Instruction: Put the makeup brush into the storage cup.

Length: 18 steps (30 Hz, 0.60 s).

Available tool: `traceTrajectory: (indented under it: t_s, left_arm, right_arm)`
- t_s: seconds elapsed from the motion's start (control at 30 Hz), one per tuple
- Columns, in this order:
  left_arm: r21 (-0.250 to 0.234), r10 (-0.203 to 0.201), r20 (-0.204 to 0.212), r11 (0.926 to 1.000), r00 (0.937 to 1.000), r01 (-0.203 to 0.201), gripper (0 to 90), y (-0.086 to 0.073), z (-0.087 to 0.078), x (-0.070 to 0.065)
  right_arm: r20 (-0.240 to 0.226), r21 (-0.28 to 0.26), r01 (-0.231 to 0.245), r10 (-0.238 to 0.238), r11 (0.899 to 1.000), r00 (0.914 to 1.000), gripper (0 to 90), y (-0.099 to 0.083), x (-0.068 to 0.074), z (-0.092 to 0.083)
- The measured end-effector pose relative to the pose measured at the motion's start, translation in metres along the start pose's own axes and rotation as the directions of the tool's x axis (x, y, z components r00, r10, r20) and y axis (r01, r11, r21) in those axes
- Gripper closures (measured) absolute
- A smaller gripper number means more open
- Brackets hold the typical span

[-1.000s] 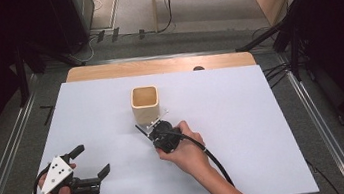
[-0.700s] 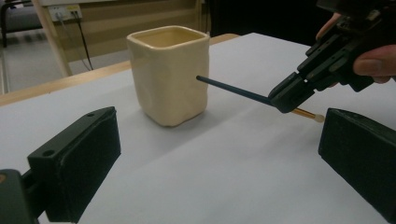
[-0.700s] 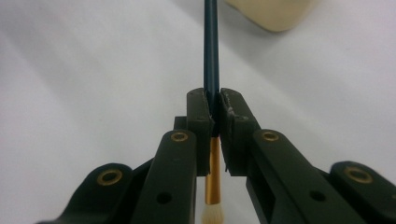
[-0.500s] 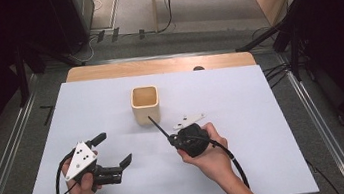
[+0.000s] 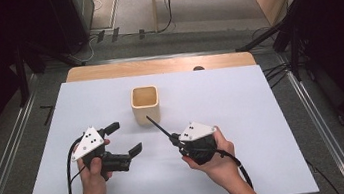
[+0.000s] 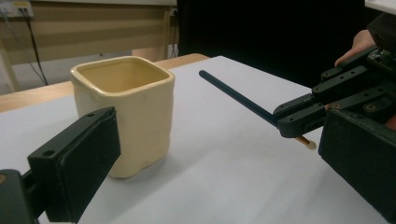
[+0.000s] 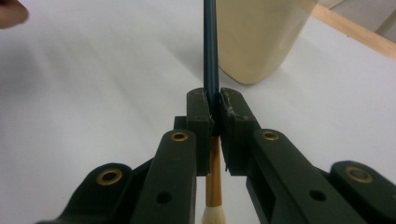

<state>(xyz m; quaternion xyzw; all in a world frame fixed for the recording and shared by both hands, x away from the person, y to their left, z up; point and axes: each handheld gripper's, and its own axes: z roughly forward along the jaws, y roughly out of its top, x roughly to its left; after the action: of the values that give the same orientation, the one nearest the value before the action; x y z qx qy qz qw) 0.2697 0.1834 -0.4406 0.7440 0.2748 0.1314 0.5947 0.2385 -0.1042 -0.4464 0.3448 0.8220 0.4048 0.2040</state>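
Near the cup (image 5: 145, 104), right tool (image 5: 174, 139) clamping brush (image 5: 158, 126), left tool (image 5: 124, 139) wide, apart.

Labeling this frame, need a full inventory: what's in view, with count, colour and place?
cup: 1, cream-yellow, square-mouthed, upright on the sheet, centre, toward the far edge
paintbrush: 1, dark blue handle, tan ferrule, white bristles, clamped in the right gripper, handle end pointing toward the cup
table cover: 1, white, over most of the tabletop
tabletop: 1, light wood, bare strip along the far edge
left gripper: 1, black with grey plate, fingers open, nothing between them, near-left of the cup
right gripper: 1, black with grey plate, shut on the paintbrush, near-right of the cup
hands: 2, one on each gripper, coming in from the near edge
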Motion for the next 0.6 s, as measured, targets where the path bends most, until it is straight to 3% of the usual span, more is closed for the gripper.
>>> traceTrajectory:
  t_s: [0.03, 0.1, 0.3, 0.47, 0.5, 0.53, 0.6]
  left_arm:
    - [0.004, -0.019, 0.032, 0.9998, 0.9993, 0.019, 0.0, 0.001, 0.002, 0.002]
    - [0.045, -0.016, 0.066, 0.9989, 0.9977, 0.013, 0.0, 0.003, 0.007, 0.002]
    - [0.075, -0.076, 0.102, 0.9948, 0.9919, 0.069, 9.2, 0.005, 0.011, 0.002]
    - [0.114, -0.113, 0.114, 0.9885, 0.9871, 0.100, 19.1, 0.005, 0.014, 0.001]
    - [0.114, -0.113, 0.114, 0.9885, 0.9871, 0.100, 21.3, 0.005, 0.014, 0.001]
    - [0.119, -0.128, 0.119, 0.9863, 0.9845, 0.114, 24.2, 0.005, 0.015, 0.001]
    - [0.120, -0.144, 0.126, 0.9843, 0.9815, 0.129, 28.4, 0.005, 0.015, 0.002]
  right_arm:
    - [-0.016, -0.031, 0.013, -0.014, 0.999, 0.9998, 84.5, -0.001, 0.001, 0.000]
    - [-0.034, -0.059, 0.043, -0.045, 0.997, 0.9984, 84.4, -0.002, 0.001, -0.001]
    - [-0.035, -0.102, 0.102, -0.106, 0.990, 0.9937, 84.4, -0.008, 0.001, 0.002]
    - [-0.036, -0.126, 0.217, -0.223, 0.968, 0.9742, 84.4, -0.011, 0.003, 0.005]
    - [-0.036, -0.126, 0.217, -0.223, 0.968, 0.9742, 84.4, -0.011, 0.003, 0.005]
    - [-0.040, -0.130, 0.249, -0.256, 0.960, 0.9659, 84.4, -0.012, 0.005, 0.007]
    - [-0.043, -0.133, 0.269, -0.277, 0.954, 0.9600, 84.4, -0.012, 0.006, 0.008]
